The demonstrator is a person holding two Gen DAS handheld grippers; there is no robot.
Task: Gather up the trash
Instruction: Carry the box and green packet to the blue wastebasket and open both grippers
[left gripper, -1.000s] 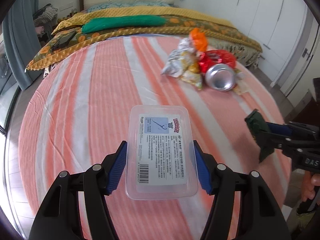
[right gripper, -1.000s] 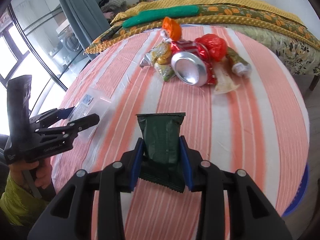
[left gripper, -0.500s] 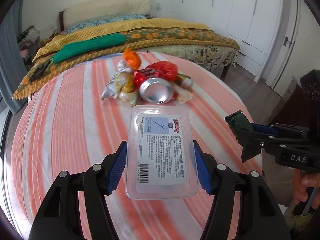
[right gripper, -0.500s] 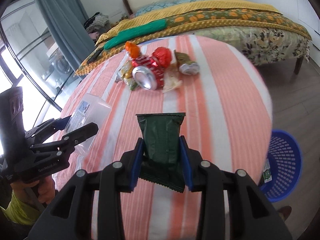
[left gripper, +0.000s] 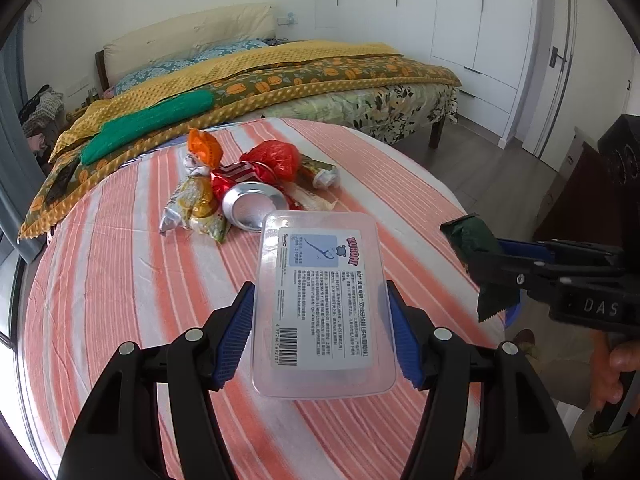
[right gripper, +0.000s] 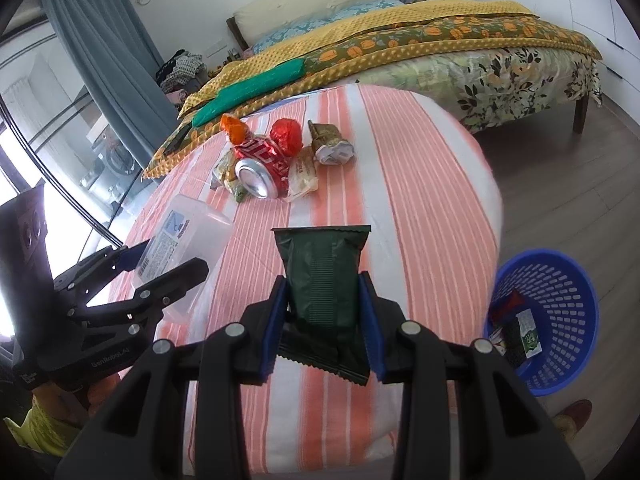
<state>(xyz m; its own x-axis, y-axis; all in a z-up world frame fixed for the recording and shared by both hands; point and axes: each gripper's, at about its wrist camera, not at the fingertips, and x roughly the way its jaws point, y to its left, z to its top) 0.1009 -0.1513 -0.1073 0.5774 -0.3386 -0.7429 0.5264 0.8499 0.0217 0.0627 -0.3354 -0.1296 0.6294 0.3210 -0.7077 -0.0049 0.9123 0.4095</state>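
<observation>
Table: round, orange-and-white striped cloth [left gripper: 120,280], ahead of both jaws.
Left gripper [left gripper: 320,328]: jaws clamping clear rectangular plastic box [left gripper: 324,292].
Right gripper [right gripper: 325,320]: jaws pinching dark green foil wrapper [right gripper: 324,276].

A home bedroom: a made bed [left gripper: 280,80] fills the upper centre, white wardrobes [left gripper: 460,20] upper right, grey curtains [right gripper: 108,56] upper left.

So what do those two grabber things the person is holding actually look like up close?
Both are matte black plastic with two long forked fingers, silver round rivets at the joints and ribbed blue pads on the inner faces. The left gripper carries white lettering "GenRobot.AI" on its side and a boxy black top; the right gripper shows "DAS". Bare hands hold the handles; a yellow sleeve shows by the left one. No cables are visible.
</observation>
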